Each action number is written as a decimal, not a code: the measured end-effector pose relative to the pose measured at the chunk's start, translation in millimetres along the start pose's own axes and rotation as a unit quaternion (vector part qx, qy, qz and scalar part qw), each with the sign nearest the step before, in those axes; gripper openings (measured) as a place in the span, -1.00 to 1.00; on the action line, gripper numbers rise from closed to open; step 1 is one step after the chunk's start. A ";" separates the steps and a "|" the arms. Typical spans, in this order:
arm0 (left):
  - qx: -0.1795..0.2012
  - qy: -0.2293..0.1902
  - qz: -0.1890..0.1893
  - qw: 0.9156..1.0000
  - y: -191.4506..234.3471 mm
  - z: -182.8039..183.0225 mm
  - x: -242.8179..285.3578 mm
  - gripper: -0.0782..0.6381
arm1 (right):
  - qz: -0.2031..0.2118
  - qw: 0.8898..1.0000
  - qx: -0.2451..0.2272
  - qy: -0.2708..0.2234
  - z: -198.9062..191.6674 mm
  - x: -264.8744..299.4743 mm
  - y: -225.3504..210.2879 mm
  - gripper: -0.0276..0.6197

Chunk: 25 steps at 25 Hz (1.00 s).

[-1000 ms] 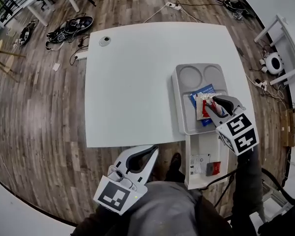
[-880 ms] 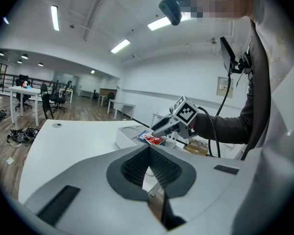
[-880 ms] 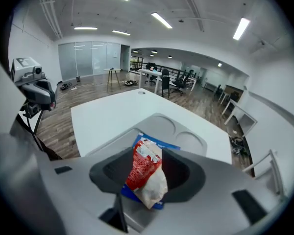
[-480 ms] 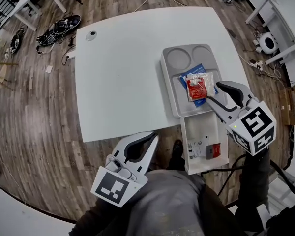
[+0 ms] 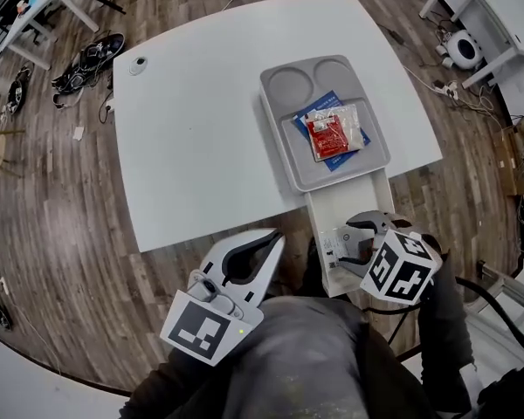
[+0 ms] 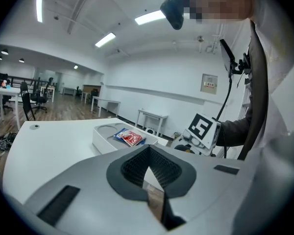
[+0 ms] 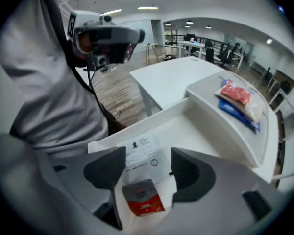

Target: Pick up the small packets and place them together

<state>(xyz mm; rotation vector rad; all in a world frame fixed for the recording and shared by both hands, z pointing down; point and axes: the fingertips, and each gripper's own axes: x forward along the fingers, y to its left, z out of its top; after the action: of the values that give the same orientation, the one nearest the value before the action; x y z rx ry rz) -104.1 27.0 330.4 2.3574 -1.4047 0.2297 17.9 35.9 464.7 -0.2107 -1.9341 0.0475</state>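
A grey tray [image 5: 279, 147] sits on the white table [image 5: 210, 103]. On it a clear packet with red contents [image 5: 330, 132] lies on a blue packet [image 5: 360, 138]. Below the table's near edge stands a white box [image 5: 349, 195] holding a white printed packet [image 7: 139, 151] and a small red packet [image 7: 143, 199]. My right gripper [image 7: 148, 166] points down into this box. Its jaws have just been opening and stand apart over the red packet, pads clear of it. My left gripper [image 5: 275, 238] hangs shut and empty near my body, off the table.
A small round puck [image 5: 138, 64] rests at the table's far left corner. Cables and gear lie on the wooden floor [image 5: 52, 190] to the left. White furniture [image 5: 472, 33] stands at the far right. The tray's two round wells [image 5: 288, 84] hold nothing.
My right gripper left the grey tray, swung back toward me and dropped over the white box, jaws wider apart. The clear red packet stays on the tray. My left gripper shifted slightly.
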 end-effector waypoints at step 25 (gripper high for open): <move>0.007 -0.016 0.007 1.000 5.0 6.2 -1.5 -0.78 | -0.110 0.989 -0.095 -0.032 23.3 -13.9 -11.6 -0.65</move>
<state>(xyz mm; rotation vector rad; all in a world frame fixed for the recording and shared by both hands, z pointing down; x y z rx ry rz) -109.6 23.5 325.5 2.3734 -1.4383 0.2057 -0.3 23.7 444.9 -0.1223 -2.0156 -0.2815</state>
